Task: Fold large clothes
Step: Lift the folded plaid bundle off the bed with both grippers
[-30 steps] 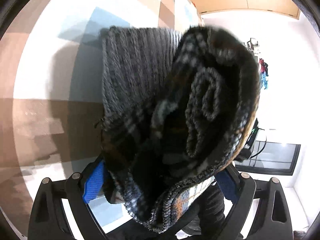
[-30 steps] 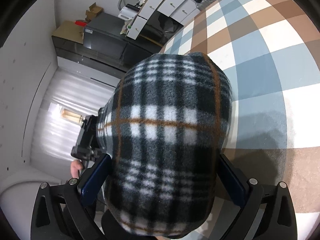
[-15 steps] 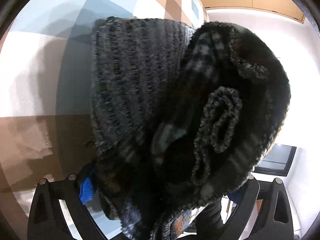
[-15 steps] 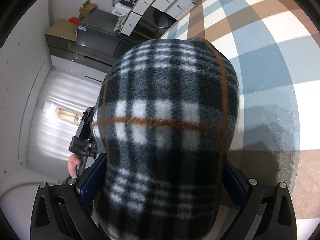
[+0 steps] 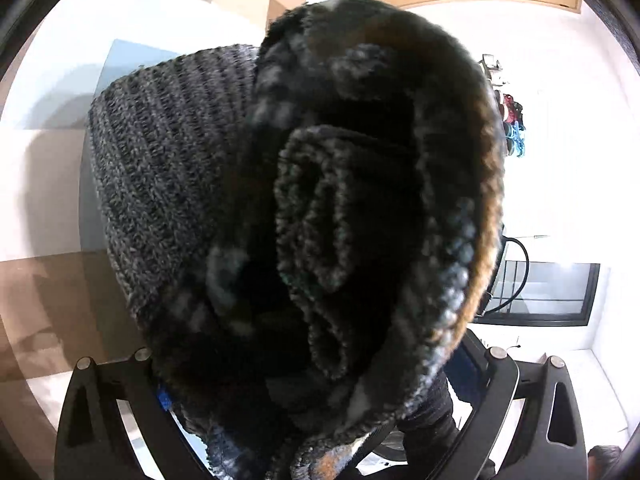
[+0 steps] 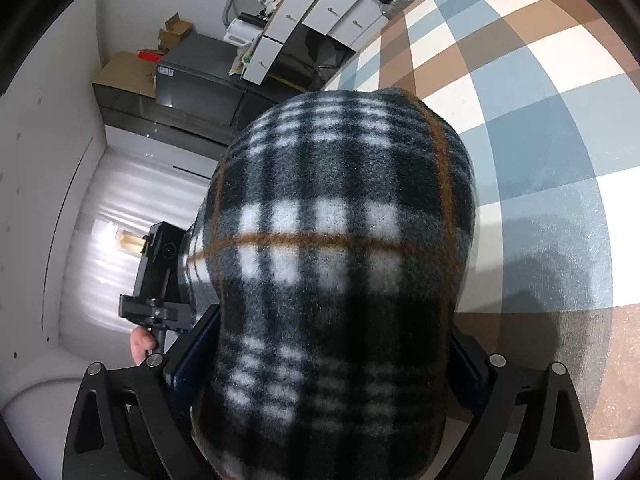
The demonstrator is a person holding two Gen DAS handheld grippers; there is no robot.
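A thick bundled garment of black, white and brown plaid fleece fills the right wrist view above a checked floor. My right gripper has it between its wide jaws, which are closing, and both blue pads touch the cloth. In the left wrist view the same bundle shows its rolled dark inside and a grey ribbed knit part. My left gripper is shut on it, its pads mostly hidden by cloth. The left tool's black frame and a fingertip show beside the bundle.
The floor is a blue, brown and white checked carpet. Dark cabinets and white boxes stand along the far wall. A white wall with a dark window lies to the right in the left wrist view.
The left view has swung and the bundle now looms larger and more rolled in it. In the right view the left tool has drawn closer and the plaid bundle sits slightly narrower between the pads.
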